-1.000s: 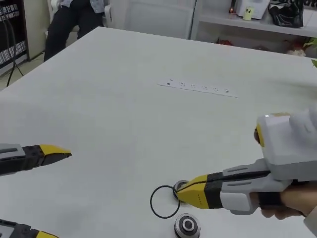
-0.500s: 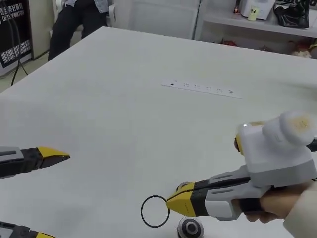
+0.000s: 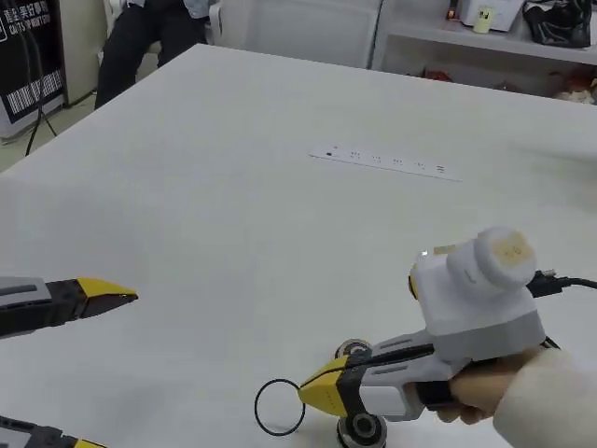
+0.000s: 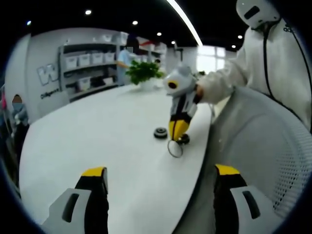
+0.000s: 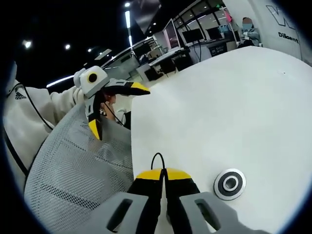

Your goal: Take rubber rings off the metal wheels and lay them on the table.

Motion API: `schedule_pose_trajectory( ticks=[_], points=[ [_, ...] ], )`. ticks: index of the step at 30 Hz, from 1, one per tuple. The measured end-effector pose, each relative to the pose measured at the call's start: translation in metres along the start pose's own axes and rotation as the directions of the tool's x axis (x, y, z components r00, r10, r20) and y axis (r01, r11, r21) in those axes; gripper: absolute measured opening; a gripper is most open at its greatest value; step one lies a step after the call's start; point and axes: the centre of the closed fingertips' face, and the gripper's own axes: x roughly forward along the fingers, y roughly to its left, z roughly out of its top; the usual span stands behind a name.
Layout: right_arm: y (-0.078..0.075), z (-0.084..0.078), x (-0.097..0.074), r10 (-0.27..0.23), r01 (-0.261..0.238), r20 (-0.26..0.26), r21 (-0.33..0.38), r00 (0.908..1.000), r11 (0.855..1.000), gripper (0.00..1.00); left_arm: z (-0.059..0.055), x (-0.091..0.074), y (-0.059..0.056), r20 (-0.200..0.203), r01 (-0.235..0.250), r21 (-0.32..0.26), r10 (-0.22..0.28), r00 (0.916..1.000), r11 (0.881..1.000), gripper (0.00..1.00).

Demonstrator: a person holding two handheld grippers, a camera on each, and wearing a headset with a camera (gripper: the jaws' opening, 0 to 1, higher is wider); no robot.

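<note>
My right gripper [image 3: 308,397] is shut on a thin black rubber ring [image 3: 278,408] that hangs by the table's near edge; its own view shows the jaws [image 5: 165,171] pinching the ring [image 5: 157,158]. Two metal wheels lie by it, one behind the jaws [image 3: 353,350] and one nearer me [image 3: 362,431]. One wheel [image 5: 229,184] sits right of the jaws in the right gripper view. My left gripper [image 3: 107,369] is open at the left, well away from the ring. From its view [image 4: 161,170] I see the ring [image 4: 174,148] and a wheel [image 4: 160,132].
A flat white power strip [image 3: 382,161] lies mid-table, far beyond the wheels. The white table [image 3: 233,215] spreads wide ahead. A person sits past its far left corner [image 3: 140,28]. A mesh chair [image 5: 83,165] stands at the near edge.
My right gripper has pulled the ring left and toward the near edge, away from the back wheel. The left gripper has stayed put, open. The head camera has shifted a little.
</note>
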Motion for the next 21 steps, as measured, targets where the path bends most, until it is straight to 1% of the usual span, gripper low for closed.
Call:
schedule_pose_trajectory(
  ticks=[2,8,16,21],
  points=[
    [-0.001,-0.003,0.003,-0.003,0.003,-0.013,-0.003,0.9999,1.0,0.0,0.0,0.0,0.0,-0.001,0.001,0.001,-0.001,1.0,1.0,0.91],
    [-0.004,-0.007,0.009,-0.012,0.012,-0.023,0.001,0.9997,1.0,0.0,0.0,0.0,0.001,-0.001,0.0,0.0,0.0,1.0,1.0,0.91],
    [-0.009,-0.012,0.011,-0.031,0.031,-0.036,0.002,0.9989,1.0,0.0,-0.002,-0.001,0.001,0.0,-0.006,-0.007,0.006,1.0,1.0,0.9],
    [-0.012,-0.013,0.013,-0.047,0.046,-0.041,-0.005,0.9981,0.999,0.0,-0.003,-0.001,-0.001,-0.003,-0.001,-0.011,0.001,1.0,1.0,0.89]
  ],
)
